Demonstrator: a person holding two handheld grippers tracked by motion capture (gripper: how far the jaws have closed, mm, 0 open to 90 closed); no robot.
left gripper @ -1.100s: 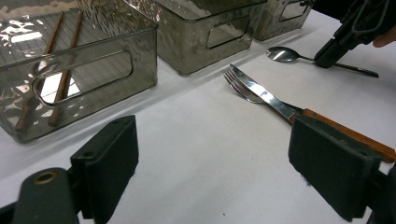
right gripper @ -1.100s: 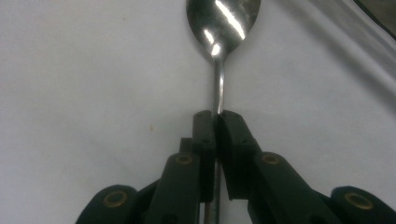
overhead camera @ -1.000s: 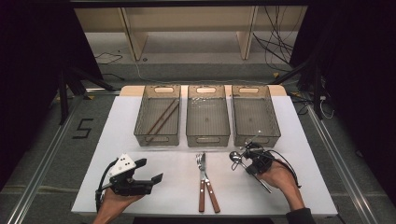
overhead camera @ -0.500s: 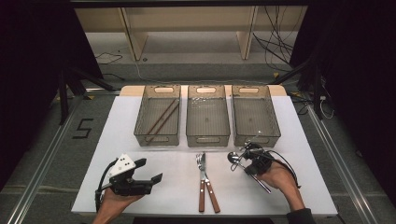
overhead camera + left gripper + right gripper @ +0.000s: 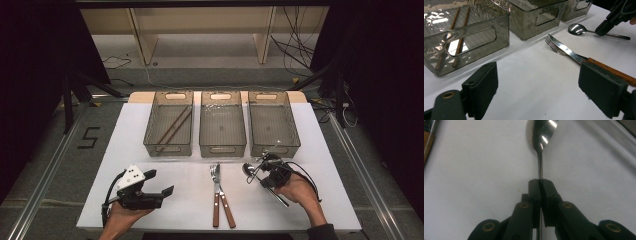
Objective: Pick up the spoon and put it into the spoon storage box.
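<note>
A metal spoon (image 5: 248, 170) lies on the white table (image 5: 310, 150) at the front right, its bowl pointing left. My right gripper (image 5: 258, 177) is shut on the spoon's thin handle just behind the bowl. The right gripper view shows both pads (image 5: 535, 188) pressed together on the handle, with the spoon's bowl (image 5: 541, 135) ahead of my right gripper (image 5: 540, 182). My left gripper (image 5: 160, 182) rests at the front left, open with nothing between its jaws. In its own view, bare table lies ahead of my left gripper (image 5: 539, 92), and the spoon (image 5: 577, 28) shows farther off.
A fork (image 5: 215, 172) and a knife (image 5: 223, 200) with wooden handles lie side by side at the front middle. Three smoky clear bins stand in a row behind: the left bin (image 5: 150, 125) holds chopsticks (image 5: 172, 126); the middle bin (image 5: 222, 150) and right bin (image 5: 295, 135) look bare.
</note>
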